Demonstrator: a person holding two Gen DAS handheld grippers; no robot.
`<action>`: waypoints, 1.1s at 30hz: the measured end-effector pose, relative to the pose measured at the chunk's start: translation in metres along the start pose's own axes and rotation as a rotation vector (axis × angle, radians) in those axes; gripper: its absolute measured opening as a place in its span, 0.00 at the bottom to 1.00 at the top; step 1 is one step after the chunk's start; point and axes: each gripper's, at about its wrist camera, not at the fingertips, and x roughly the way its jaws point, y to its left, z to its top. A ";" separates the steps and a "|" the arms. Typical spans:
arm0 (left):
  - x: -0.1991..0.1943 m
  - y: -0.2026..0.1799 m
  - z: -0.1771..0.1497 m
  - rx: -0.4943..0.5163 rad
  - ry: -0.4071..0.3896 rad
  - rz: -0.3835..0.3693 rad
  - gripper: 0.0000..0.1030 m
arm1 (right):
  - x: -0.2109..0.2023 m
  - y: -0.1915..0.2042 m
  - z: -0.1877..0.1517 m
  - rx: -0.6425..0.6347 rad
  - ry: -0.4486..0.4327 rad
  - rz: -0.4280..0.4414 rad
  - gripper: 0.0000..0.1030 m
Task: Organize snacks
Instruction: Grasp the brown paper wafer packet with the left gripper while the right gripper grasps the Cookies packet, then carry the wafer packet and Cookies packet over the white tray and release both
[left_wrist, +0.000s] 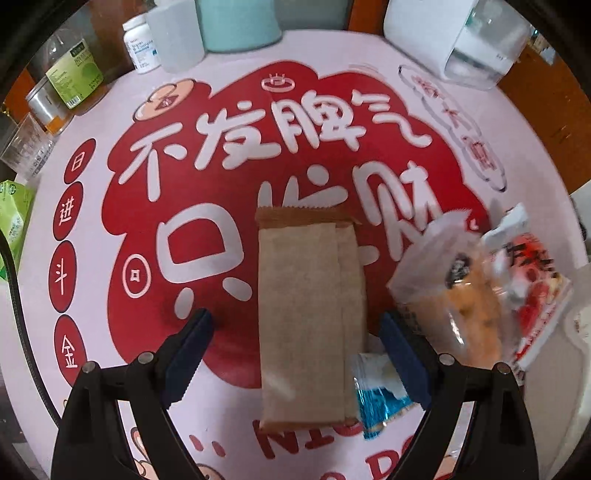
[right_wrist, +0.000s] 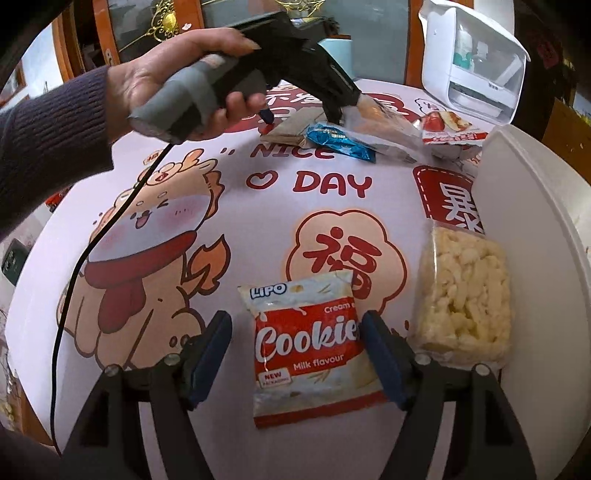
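Observation:
In the left wrist view my left gripper (left_wrist: 295, 332) is open, its jaws on either side of a brown paper snack packet (left_wrist: 308, 314) lying on the printed tablecloth. A blue foil snack (left_wrist: 380, 398) lies by the right jaw. A clear bag with orange snack (left_wrist: 454, 295) and a red-white packet (left_wrist: 532, 295) lie to the right. In the right wrist view my right gripper (right_wrist: 297, 325) is open around a red-white Lipo Cookies packet (right_wrist: 310, 347). A clear bag of puffed rice cake (right_wrist: 465, 295) lies on a white tray (right_wrist: 535, 221). The left gripper (right_wrist: 303, 114) shows at the far side over the snack pile.
A white lidded box (right_wrist: 472, 62) stands at the far right of the round table. Bottles and jars (left_wrist: 142, 44), a teal container (left_wrist: 236, 22), a clear measuring cup (left_wrist: 26, 147) and a green carton (left_wrist: 13, 218) line the far left edge.

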 end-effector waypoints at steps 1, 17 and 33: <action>0.002 -0.002 0.001 0.005 -0.003 0.012 0.88 | 0.000 0.002 0.000 -0.009 0.002 -0.009 0.71; -0.021 0.011 -0.022 -0.040 -0.031 0.002 0.51 | -0.009 0.013 0.005 -0.054 -0.012 -0.008 0.47; -0.209 -0.029 -0.133 0.007 -0.300 -0.022 0.51 | -0.121 -0.020 0.036 0.068 -0.207 -0.002 0.47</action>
